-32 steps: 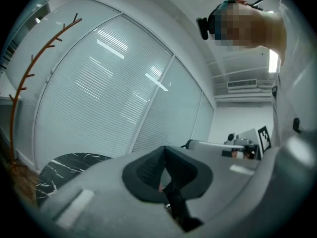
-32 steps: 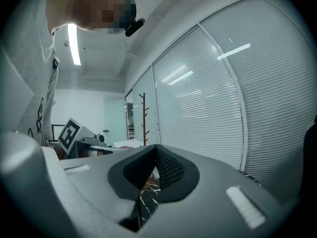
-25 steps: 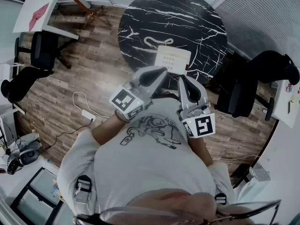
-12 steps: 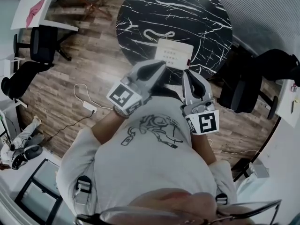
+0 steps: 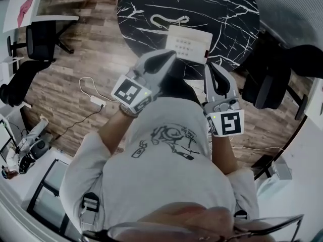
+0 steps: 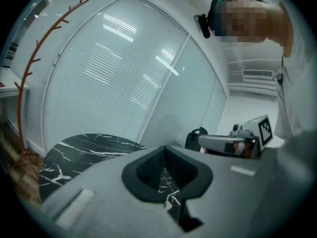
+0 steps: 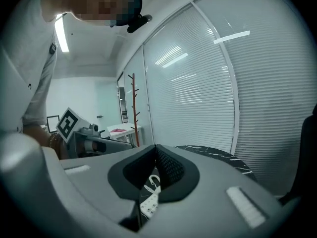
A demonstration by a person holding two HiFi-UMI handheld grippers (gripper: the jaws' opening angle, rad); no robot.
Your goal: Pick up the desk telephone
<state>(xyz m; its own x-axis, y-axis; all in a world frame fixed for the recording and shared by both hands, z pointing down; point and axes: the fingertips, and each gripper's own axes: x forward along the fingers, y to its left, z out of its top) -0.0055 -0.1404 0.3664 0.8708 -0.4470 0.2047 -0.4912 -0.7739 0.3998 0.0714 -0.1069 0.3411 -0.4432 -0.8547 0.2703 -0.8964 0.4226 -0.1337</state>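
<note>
- White flat desk telephone (image 5: pixel 188 44) lies near the close edge of the round black marble surface (image 5: pixel 227 14), with its white coiled cord (image 5: pixel 169 20) lying behind it.
- Both closed on nothing: left tool (image 5: pixel 165 58), right tool (image 5: pixel 212 69), near the phone, not touching.
- Handling guess: rigid smooth plastic, fairly light, slippery; cord may drag. Best hold looks like opposite side edges, one tool each.

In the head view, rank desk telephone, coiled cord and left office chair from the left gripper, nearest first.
1. Desk telephone, just ahead of the left gripper.
2. Coiled cord, farther back on the table.
3. Office chair, far left.
</note>
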